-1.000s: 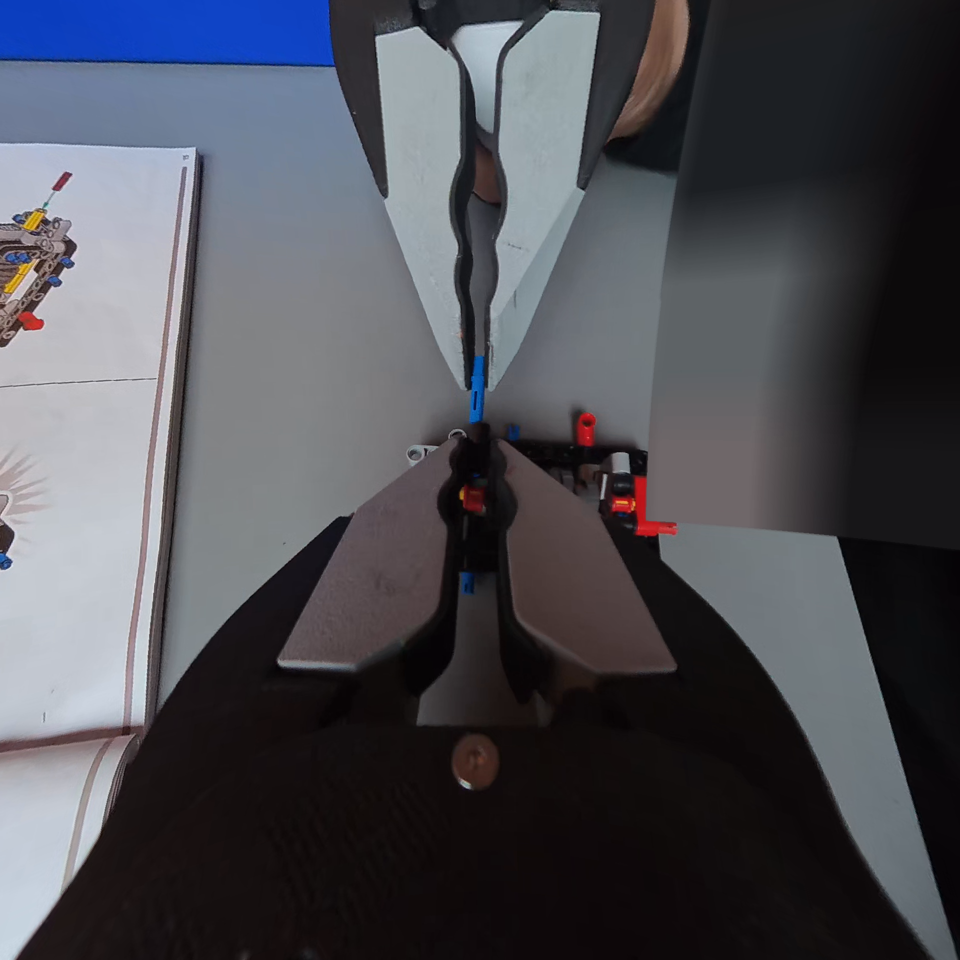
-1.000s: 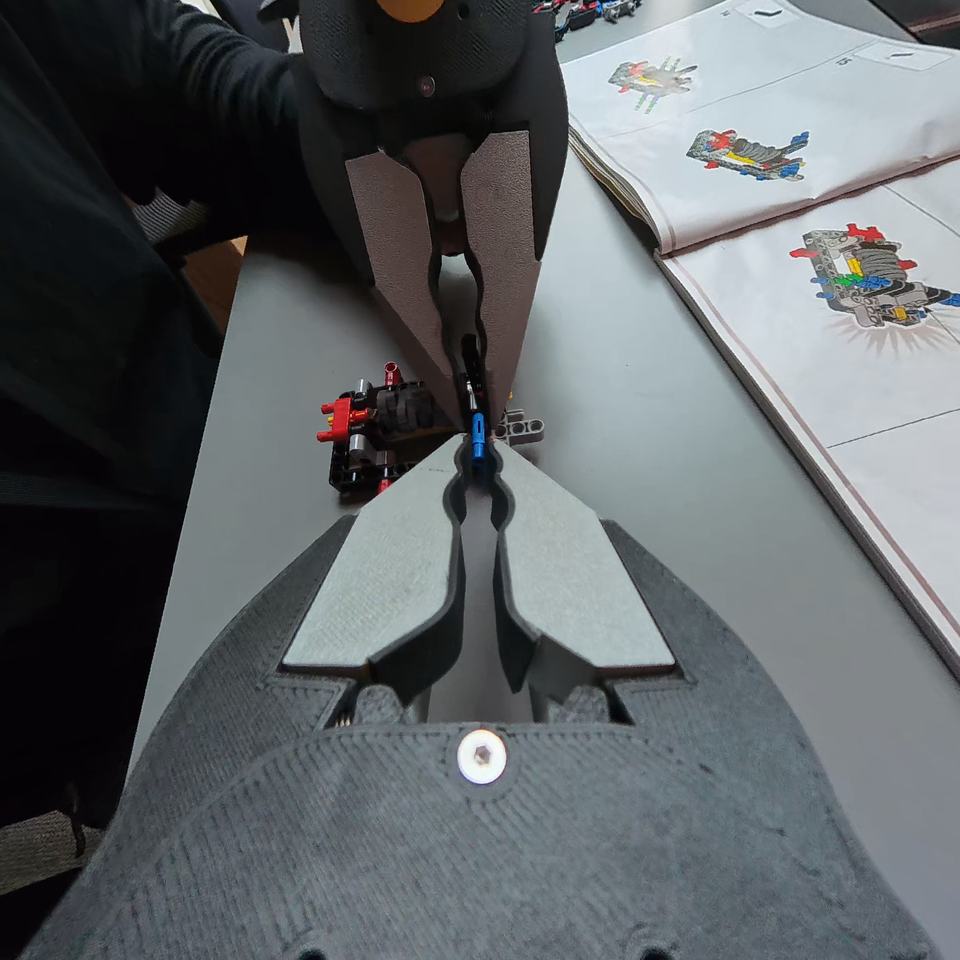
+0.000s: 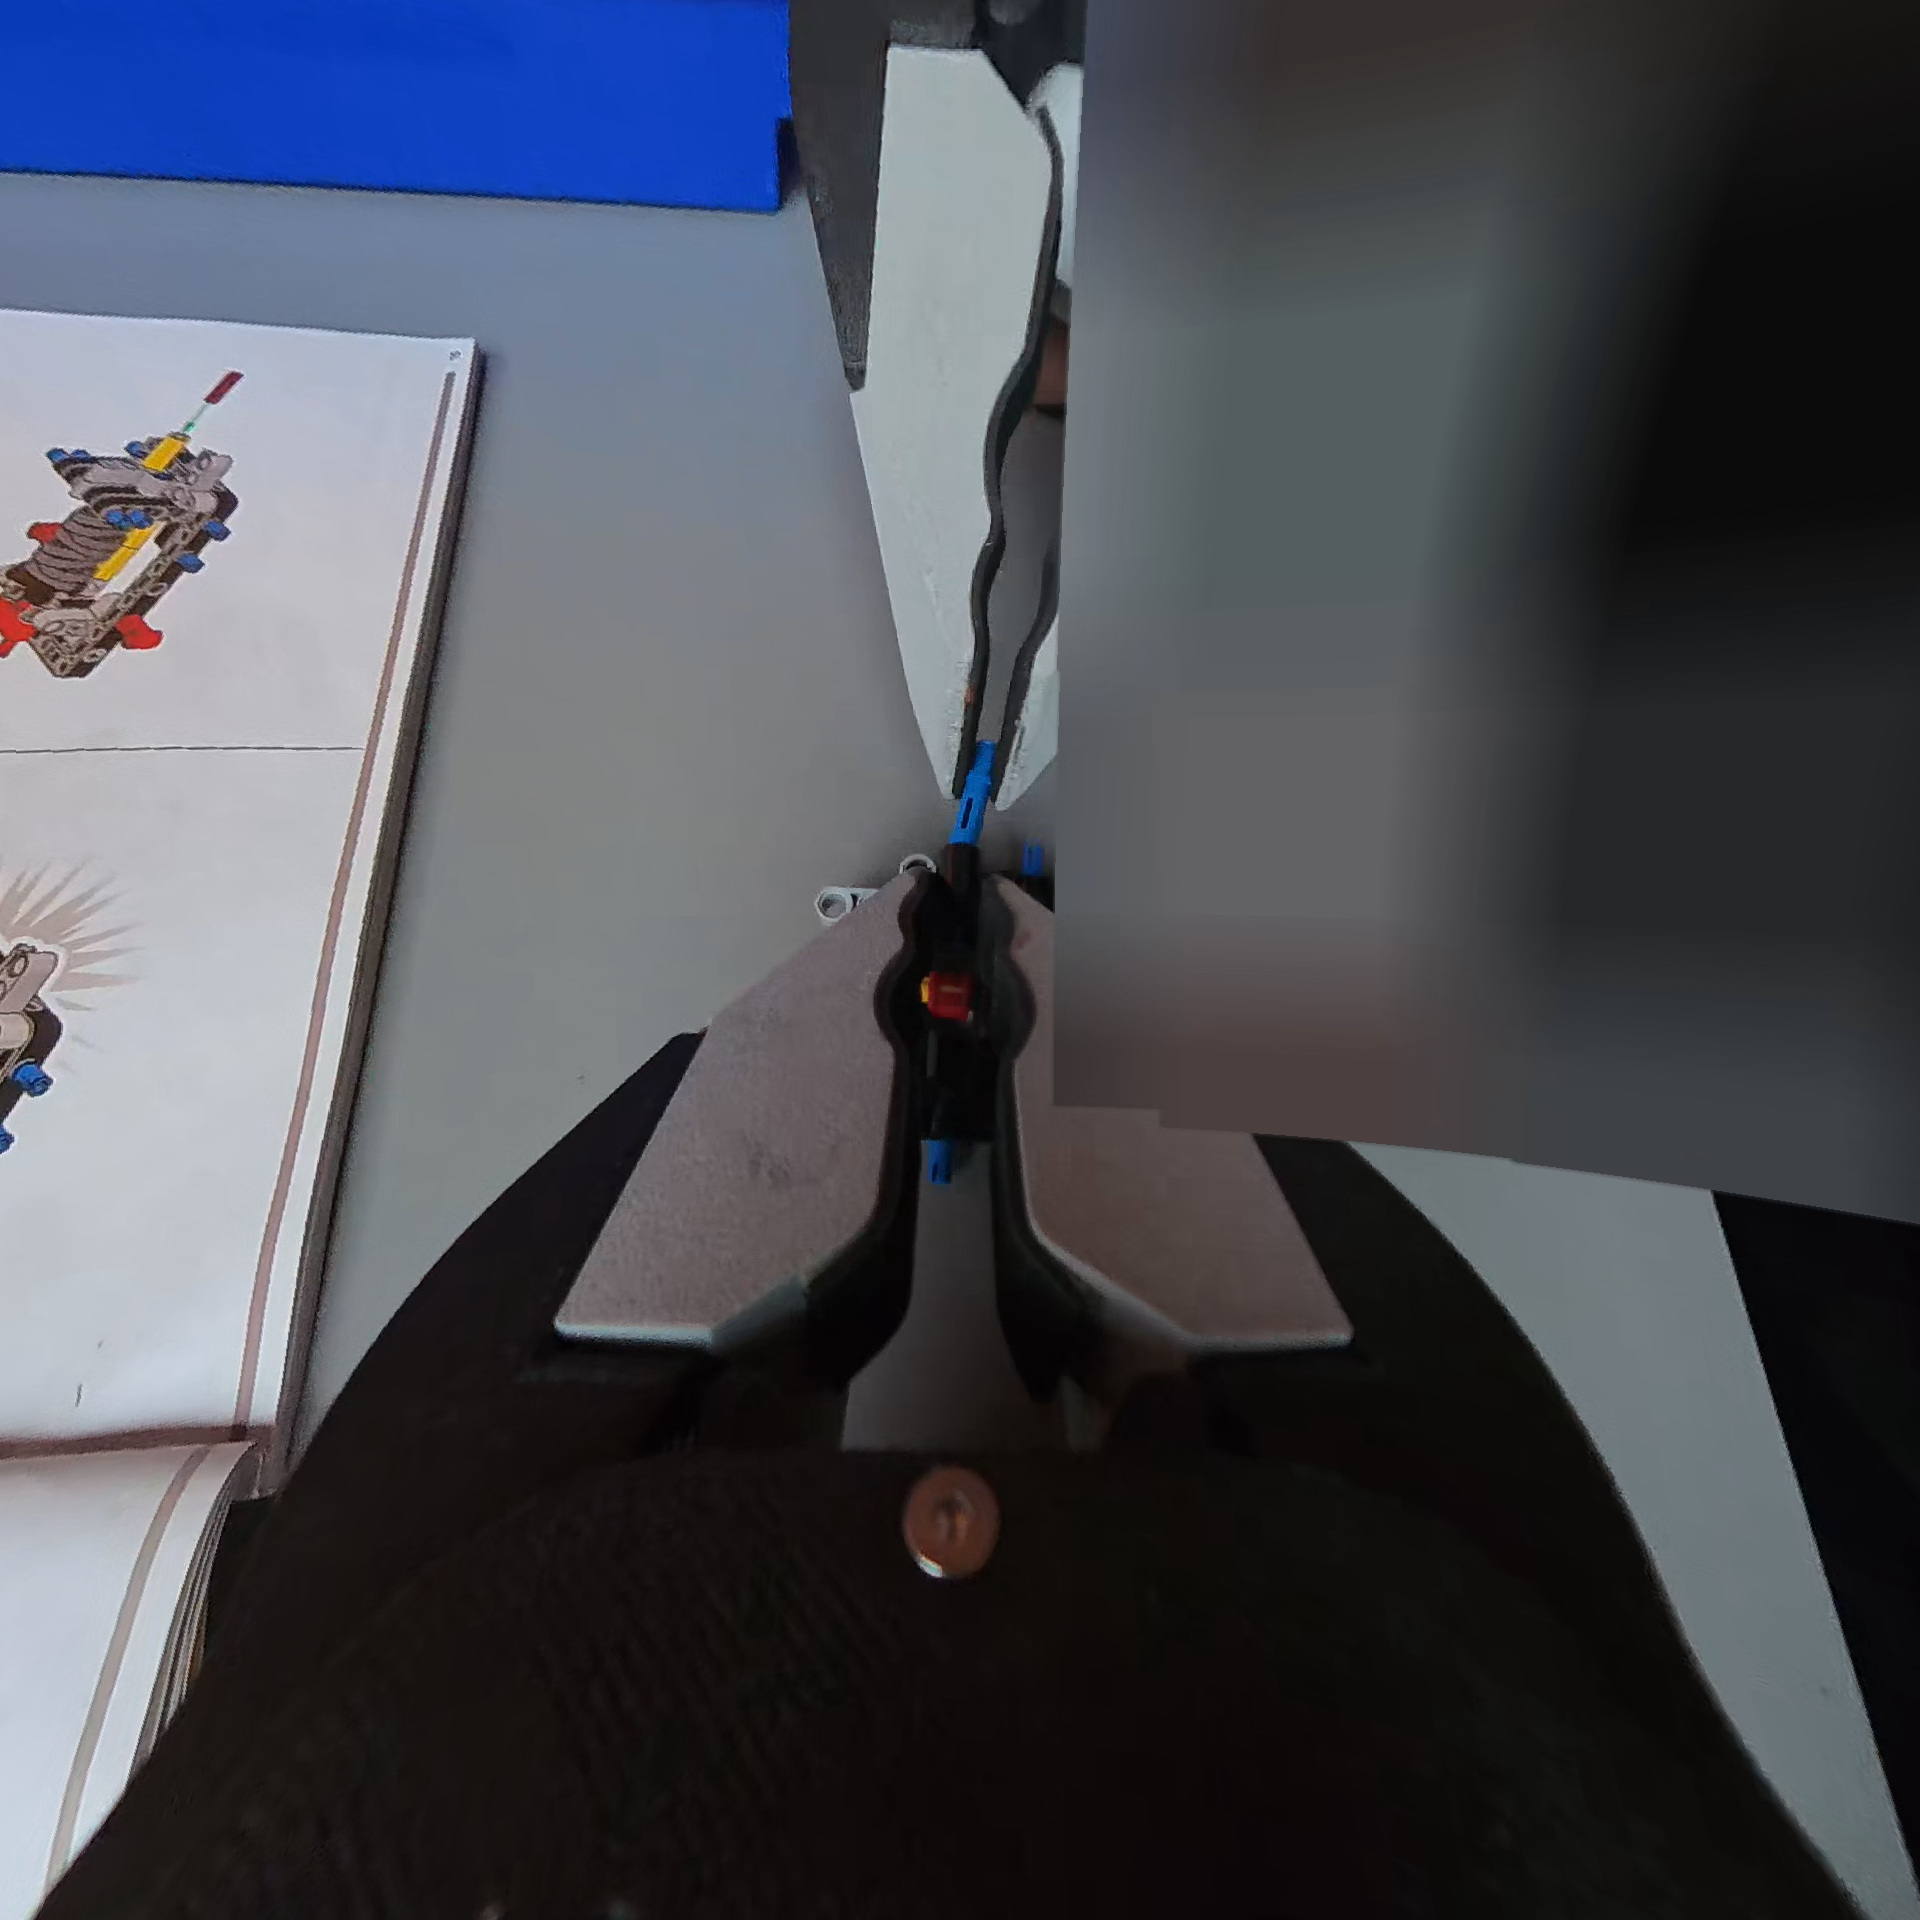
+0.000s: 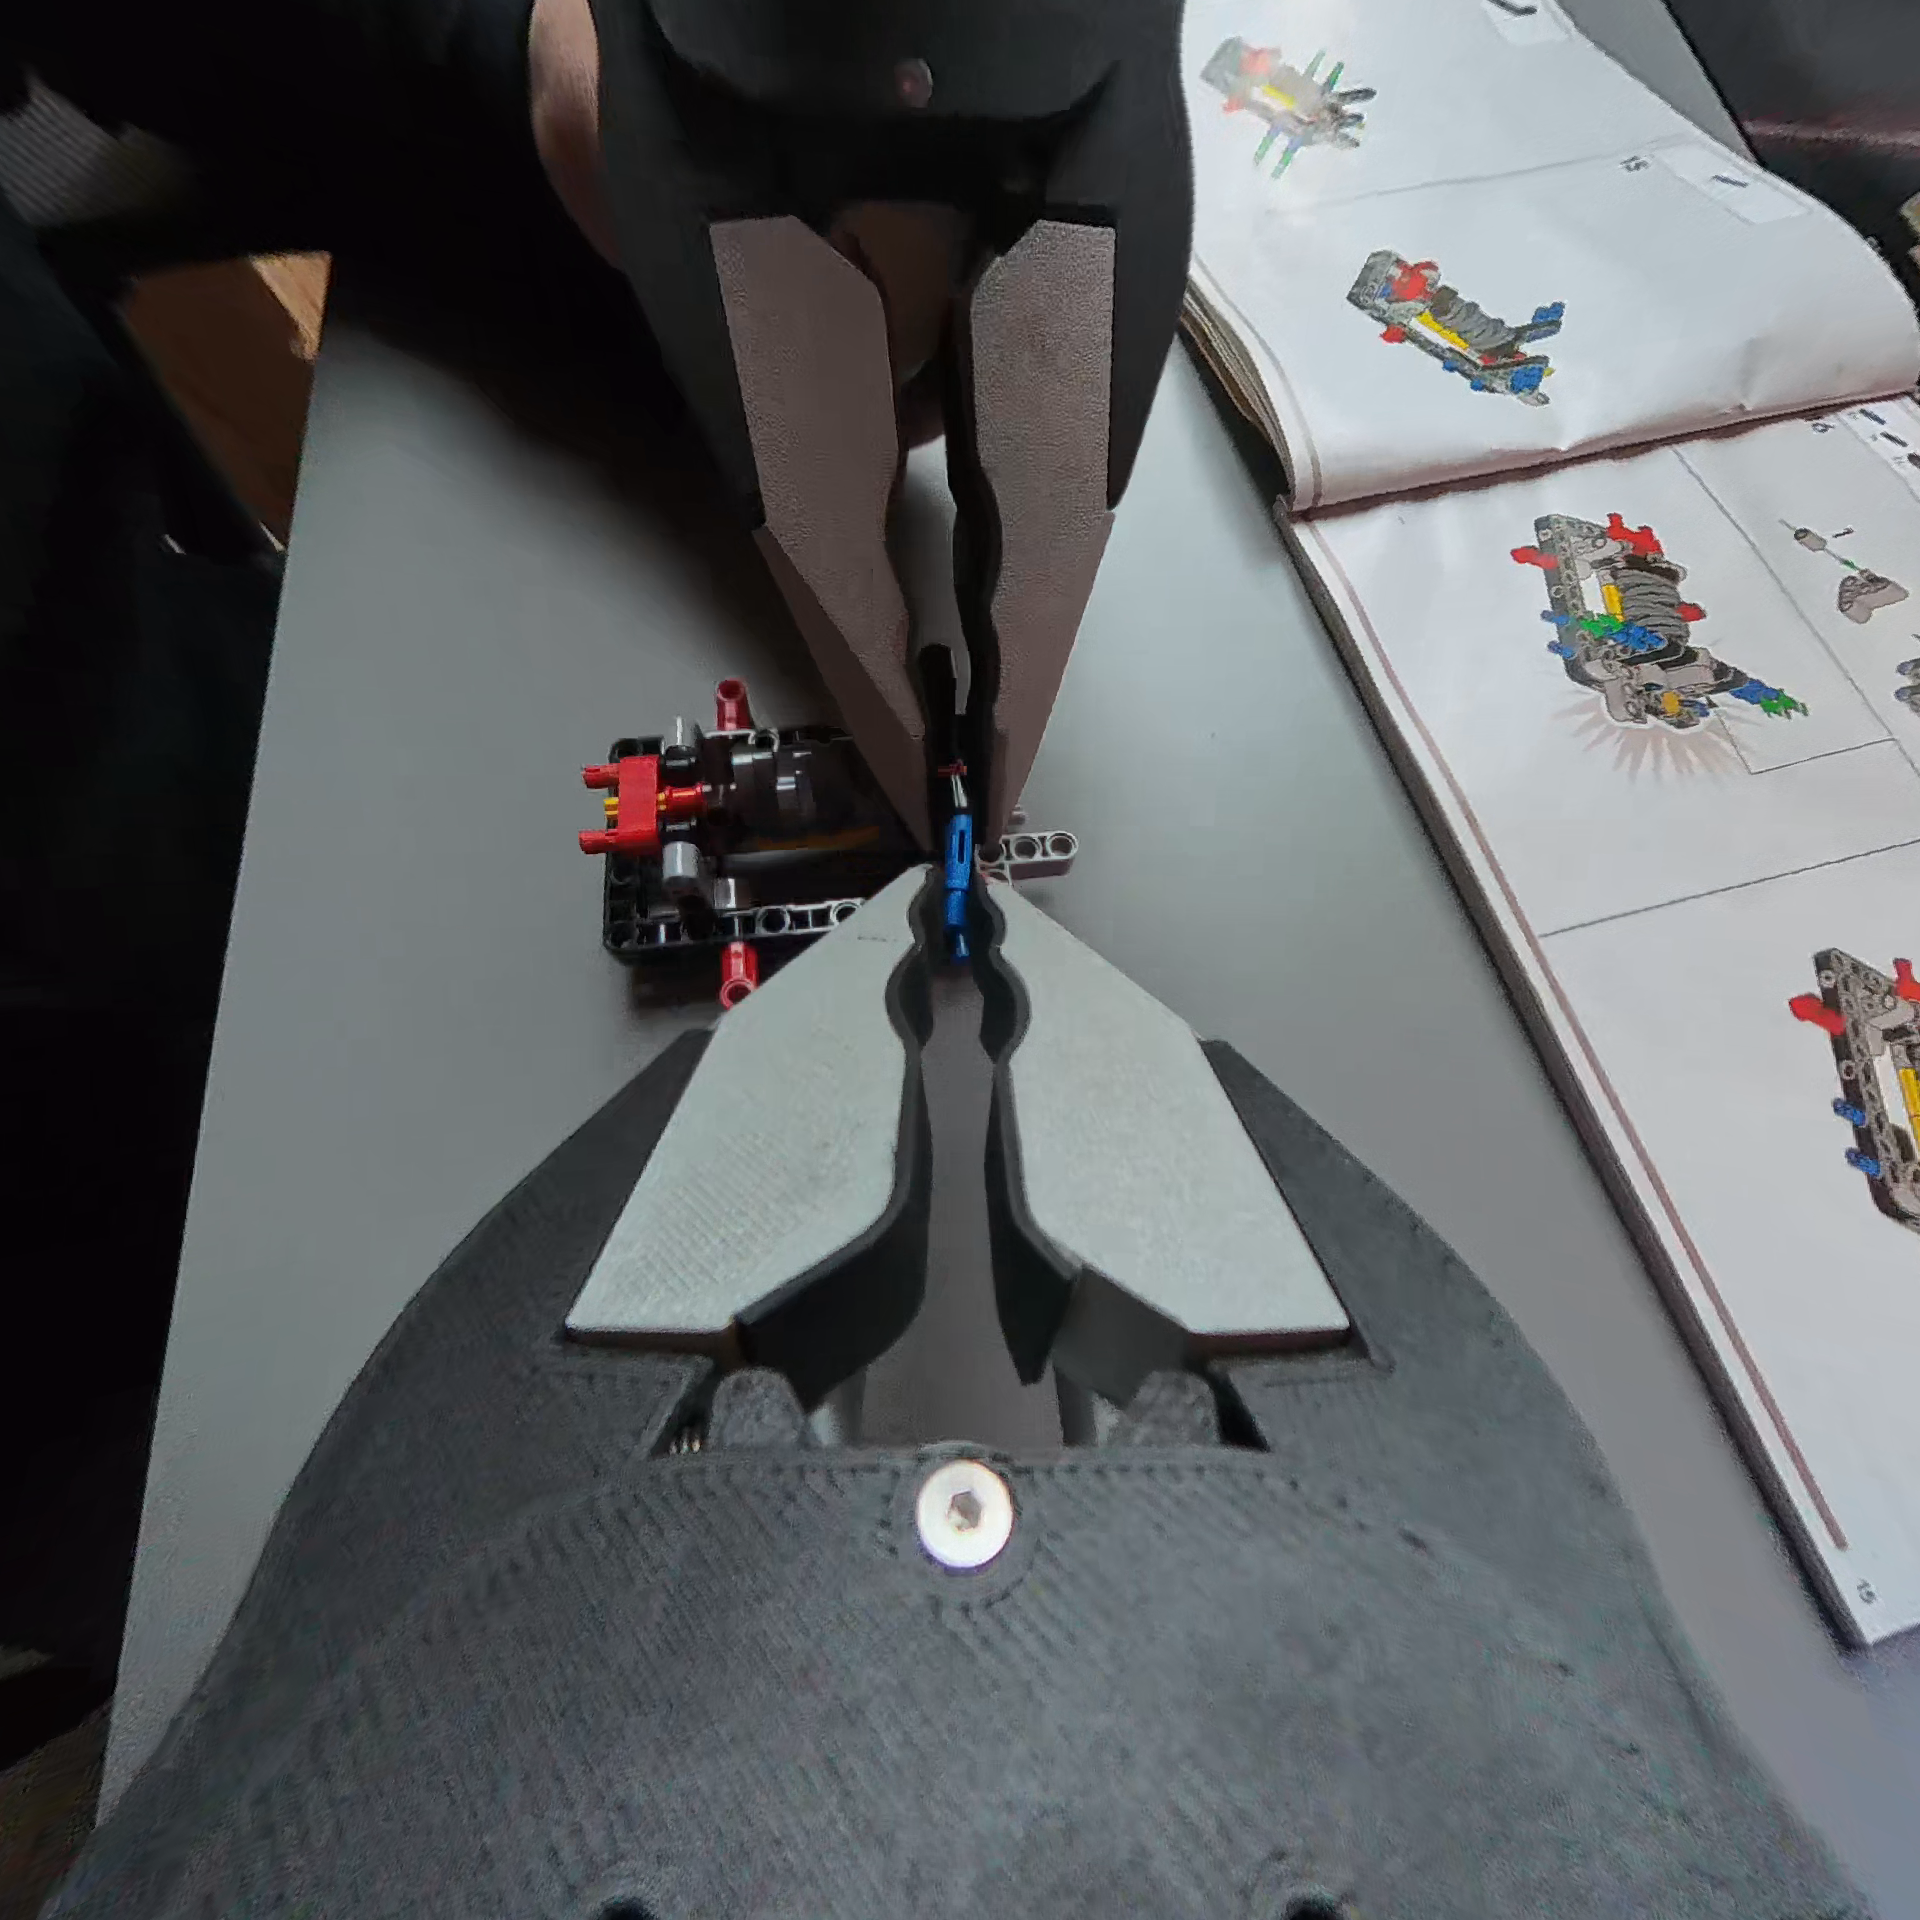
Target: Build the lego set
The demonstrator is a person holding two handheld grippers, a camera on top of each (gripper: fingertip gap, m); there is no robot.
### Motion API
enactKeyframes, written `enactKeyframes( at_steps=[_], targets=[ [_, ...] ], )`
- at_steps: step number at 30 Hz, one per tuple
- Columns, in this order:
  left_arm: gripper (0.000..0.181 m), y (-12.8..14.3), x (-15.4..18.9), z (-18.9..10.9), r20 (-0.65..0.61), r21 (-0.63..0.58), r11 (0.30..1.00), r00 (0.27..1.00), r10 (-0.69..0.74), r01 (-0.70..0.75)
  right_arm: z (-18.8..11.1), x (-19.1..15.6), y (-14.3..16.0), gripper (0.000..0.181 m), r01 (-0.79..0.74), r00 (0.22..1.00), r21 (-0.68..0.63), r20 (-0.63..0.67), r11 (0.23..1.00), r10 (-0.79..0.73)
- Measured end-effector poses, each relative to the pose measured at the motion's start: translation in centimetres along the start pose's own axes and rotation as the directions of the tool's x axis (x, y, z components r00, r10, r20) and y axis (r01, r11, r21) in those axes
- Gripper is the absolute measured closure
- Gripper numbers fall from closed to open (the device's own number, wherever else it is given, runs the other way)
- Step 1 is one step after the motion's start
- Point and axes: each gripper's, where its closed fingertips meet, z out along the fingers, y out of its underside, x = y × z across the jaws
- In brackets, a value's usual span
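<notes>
**Nose to nose, two grippers meet over a blue pin**

Tip to tip above a grey table (image 4: 1195, 790), two hand-held grippers face each other. The right gripper (image 4: 958, 914) has its jaws closed on a blue pin (image 4: 957, 883), pinched at the very tips with its far end sticking out toward 12 o'clock. The left gripper (image 4: 961, 800) comes in from 12 o'clock in the right wrist view, jaws closed on a thin black piece (image 4: 938, 707) whose end lines up with the pin; whether the two parts touch cannot be told.

In the left wrist view the layout is mirrored: the left gripper (image 3: 961, 883) clamps the black piece (image 3: 958, 1049), which carries a small red part (image 3: 948, 992) between the fingers, while the right gripper (image 3: 977, 800) hangs at 12 o'clock with the blue pin (image 3: 974, 795) pointing down at it. A blurred patch covers the right side of this view.

On the table, at about 9 o'clock from the meeting tips in the right wrist view, sits the partly built lego model (image 4: 727, 831), a black frame with red and grey parts. A light grey beam (image 4: 1029, 847) lies just beside the tips at 3 o'clock. An open instruction booklet (image 4: 1662, 935) spreads along the table from 1 to 4 o'clock; in the left wrist view it (image 3: 208, 831) lies at 9 o'clock.
</notes>
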Motion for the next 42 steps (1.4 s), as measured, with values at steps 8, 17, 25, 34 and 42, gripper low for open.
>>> enactKeyframes(
  at_steps=[8, 17, 25, 34, 42],
  targets=[
    [0.175, 0.22, 0.12, 0.46, 0.032, -0.089, 0.995, 0.999, 0.040, -0.037, -0.19, -0.07, 0.50, 0.180, 0.113, 0.993, -0.092, -0.026, 0.989, -0.116],
    [0.176, 0.28, 0.09, 0.44, 0.015, -0.117, 0.992, 0.999, 0.051, -0.049, -0.16, -0.11, 0.39, 0.180, 0.133, 0.991, -0.070, -0.001, 0.989, -0.133],
    [0.176, 0.21, 0.10, 0.53, -0.012, -0.145, 0.987, 0.998, 0.068, -0.069, -0.32, -0.08, 0.42, 0.180, 0.214, 0.977, -0.075, 0.029, 0.974, -0.213],
    [0.176, 0.17, -0.11, 0.50, -0.021, -0.131, 0.990, 0.998, 0.055, -0.057, -0.28, 0.29, 0.35, 0.180, 0.241, 0.969, -0.049, 0.065, 0.969, -0.237],
    [0.176, 0.26, -0.40, 0.31, -0.023, -0.123, 0.992, 0.999, 0.039, -0.041, -0.03, 0.59, 0.23, 0.180, 0.248, 0.967, -0.010, 0.061, 0.969, -0.247]
  ],
)
